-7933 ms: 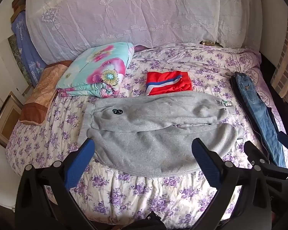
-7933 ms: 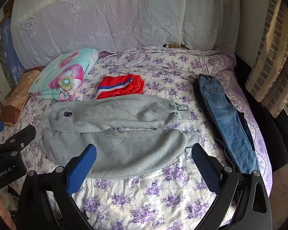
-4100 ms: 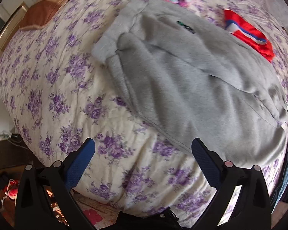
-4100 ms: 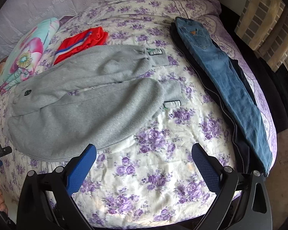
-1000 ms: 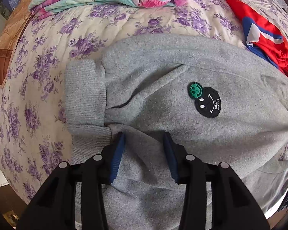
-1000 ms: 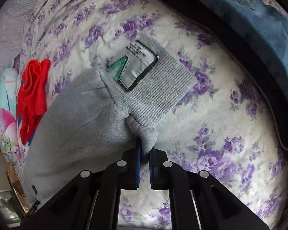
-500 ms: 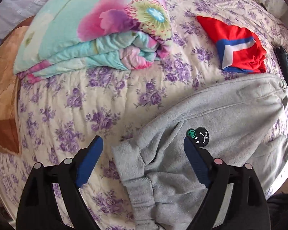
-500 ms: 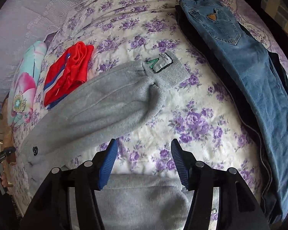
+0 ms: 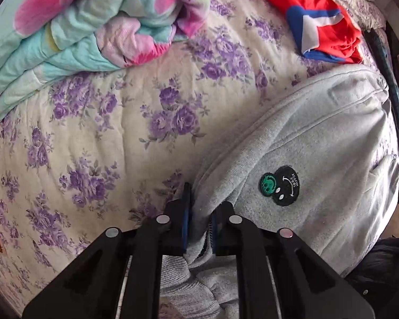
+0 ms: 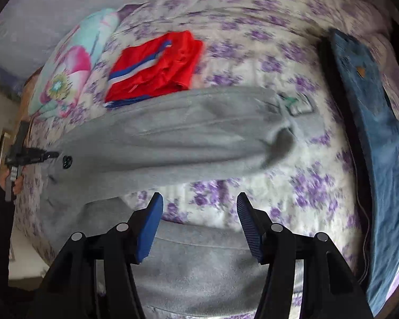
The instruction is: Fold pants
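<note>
Two hand-held grippers work over a bed (image 9: 106, 122) spread with purple-flowered bedding, where grey sweatpants (image 10: 173, 133) lie lengthwise across the middle, one leg drawn toward the near edge. Along the bed's right side rests a pair of blue jeans (image 10: 372, 122); a folded floral quilt (image 9: 66, 32) sits at the far left and a red garment (image 9: 324, 26) just behind the sweatpants. The left hand-held gripper (image 9: 198, 220) is clamped on a bunch of grey fabric at the waistband end, close to the black-and-green smiley patch (image 9: 279, 186). The right hand-held gripper (image 10: 199, 226) hovers with its blue pads apart above the near leg, holding nothing; its view is blurred. The step in hand appears to be laying one leg over the other. To do it well, the right side would likely need a firm pinch at the near leg's cuff, then both ends should lift together and travel evenly, so the thick fleece lands seam on seam without a twist. The labelled cuff (image 10: 298, 106) of the far leg makes a fair target.
</note>
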